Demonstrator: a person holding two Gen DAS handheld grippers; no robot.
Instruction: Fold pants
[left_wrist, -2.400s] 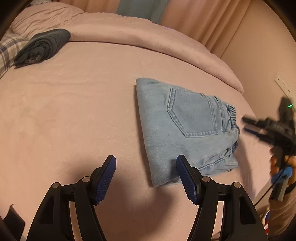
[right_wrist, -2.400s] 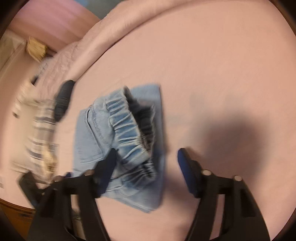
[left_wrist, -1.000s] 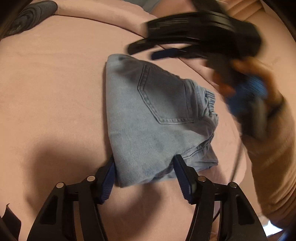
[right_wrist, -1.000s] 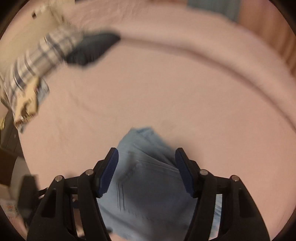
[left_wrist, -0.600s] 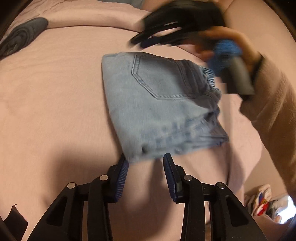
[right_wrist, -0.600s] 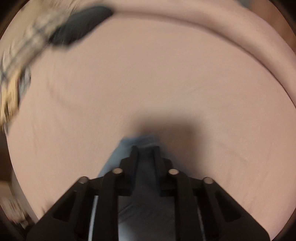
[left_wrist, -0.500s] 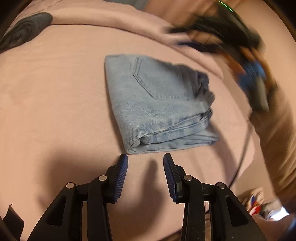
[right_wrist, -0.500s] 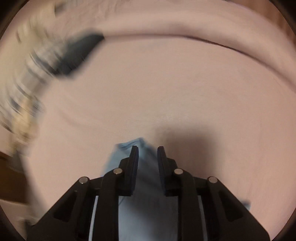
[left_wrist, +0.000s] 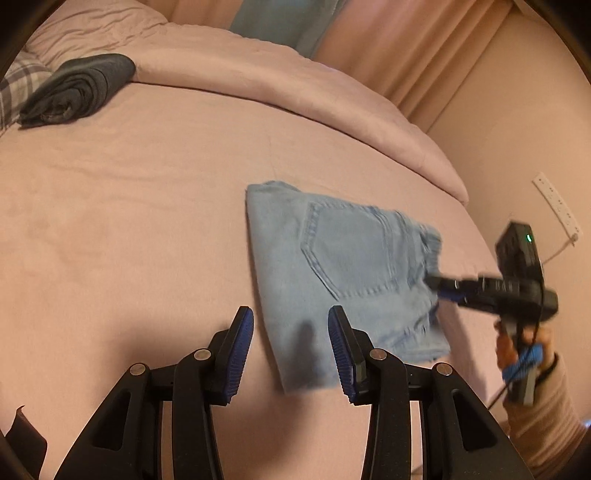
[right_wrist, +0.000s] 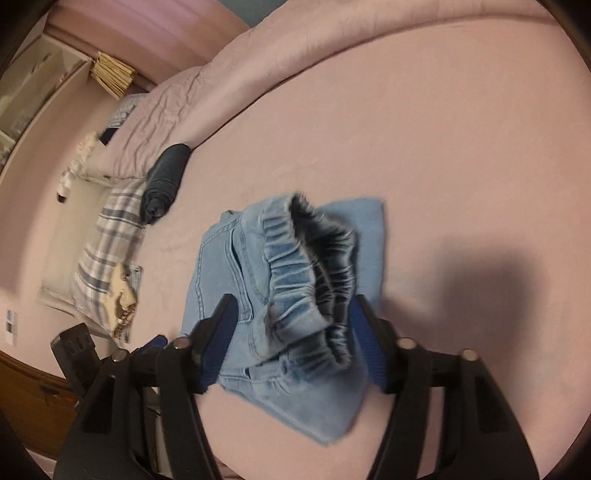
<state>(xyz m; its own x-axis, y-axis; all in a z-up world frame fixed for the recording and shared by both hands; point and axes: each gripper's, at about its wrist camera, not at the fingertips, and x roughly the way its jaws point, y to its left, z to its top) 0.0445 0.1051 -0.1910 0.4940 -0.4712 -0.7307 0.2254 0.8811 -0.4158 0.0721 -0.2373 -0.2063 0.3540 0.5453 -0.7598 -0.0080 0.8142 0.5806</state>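
Note:
Light blue denim pants (left_wrist: 343, 266) lie folded into a compact stack on the pink bed, back pocket up, elastic waistband to the right. My left gripper (left_wrist: 291, 350) is open and empty, its jaws straddling the near corner of the stack from just above. In the left wrist view my right gripper (left_wrist: 443, 288) reaches in at the waistband side. In the right wrist view the right gripper (right_wrist: 291, 339) is open, its jaws on either side of the gathered waistband of the pants (right_wrist: 295, 280).
A folded dark grey garment (left_wrist: 77, 88) lies at the far left of the bed (left_wrist: 129, 221), next to a plaid pillow (right_wrist: 107, 251). A rolled pink duvet (left_wrist: 295, 92) runs along the far side. The wall with a power strip (left_wrist: 557, 206) is on the right.
Both grippers have opened. The right gripper has moved from the far corner of the stack round to the waistband side. The left gripper has drawn back and now straddles the near corner.

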